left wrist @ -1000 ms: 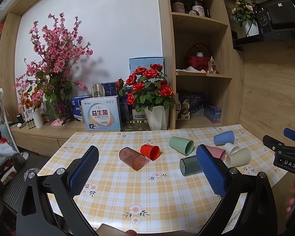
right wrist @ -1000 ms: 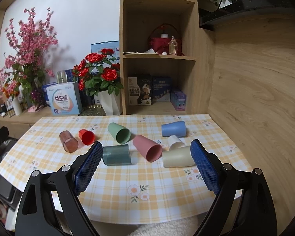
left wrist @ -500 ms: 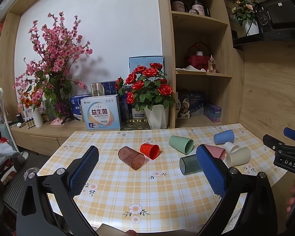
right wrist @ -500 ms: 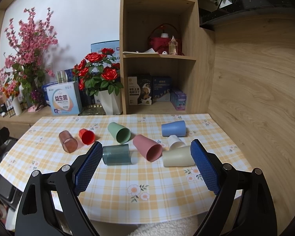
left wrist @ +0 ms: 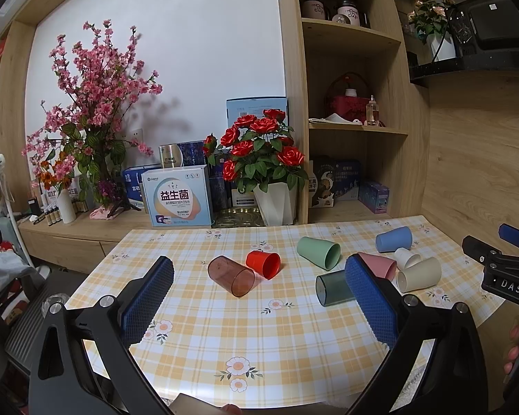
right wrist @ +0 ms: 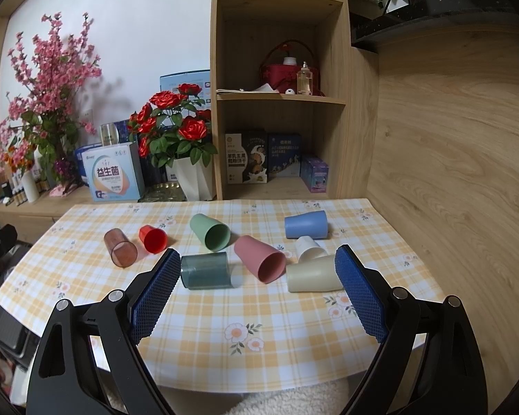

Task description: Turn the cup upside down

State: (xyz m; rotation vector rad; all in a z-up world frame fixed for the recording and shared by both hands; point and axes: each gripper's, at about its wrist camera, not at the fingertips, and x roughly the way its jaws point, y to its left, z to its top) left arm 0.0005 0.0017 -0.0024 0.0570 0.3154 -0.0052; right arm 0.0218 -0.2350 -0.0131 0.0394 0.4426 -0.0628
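Plastic cups lie tipped on their sides across the checked bench [right wrist: 259, 328], well ahead of both grippers. Left gripper [left wrist: 259, 297] and right gripper [right wrist: 256, 294] hold their jaws wide apart, empty. Nearest, between the right jaws, lies the pink cup [right wrist: 259, 257]: probably light, stiff and somewhat slick, so best pinched across its mid-wall.

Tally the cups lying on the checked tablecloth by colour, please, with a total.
Brown translucent plastic cup: 1
Red plastic cup: 1
Light green cup: 1
Dark teal translucent cup: 1
Pink cup: 1
Blue cup: 1
White cup: 1
Cream cup: 1
Total: 8
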